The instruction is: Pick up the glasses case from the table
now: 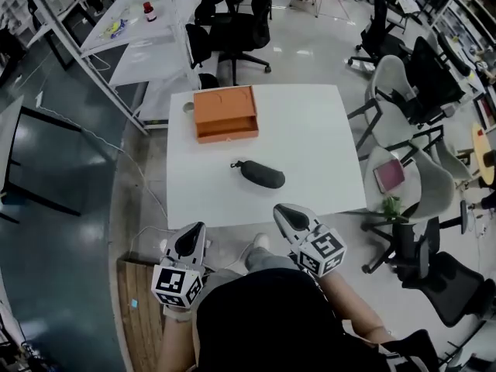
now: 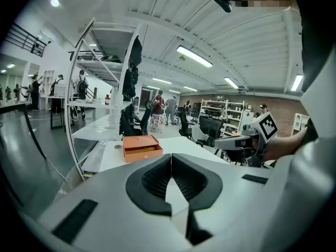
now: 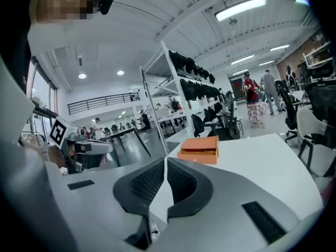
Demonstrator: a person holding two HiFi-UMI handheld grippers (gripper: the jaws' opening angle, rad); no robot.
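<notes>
Glasses case (image 1: 262, 173): dark, oblong, lying flat near the middle of the white table (image 1: 325, 130), with no gripper touching it.

The left gripper (image 1: 194, 235) is held short of the table's near edge, over the floor. In the left gripper view its 2 jaws meet at the tips, with nothing between them. The right gripper (image 1: 285, 211) sits at the table's near edge, closer to the case than the left gripper but still clear of it. In the right gripper view its jaws are also closed together and empty. Each gripper carries a cube with square markers at its rear, close to the person's body.

Beyond the case, toward the far left of the table, stands an orange box (image 1: 225, 113) with a shallow drawer front facing the person. It also shows past the closed jaws in both gripper views (image 2: 142, 147) (image 3: 199, 149). A small grey round object (image 1: 188, 108) lies just left of the box, by the table corner.

To the right of the table are pale chairs (image 1: 395, 80), and 1 of them holds a pink book (image 1: 388, 175) on its seat. A small green plant (image 1: 391, 205) sits just below that seat. Black office chairs (image 1: 236, 22) stand beyond the table's far side.
</notes>
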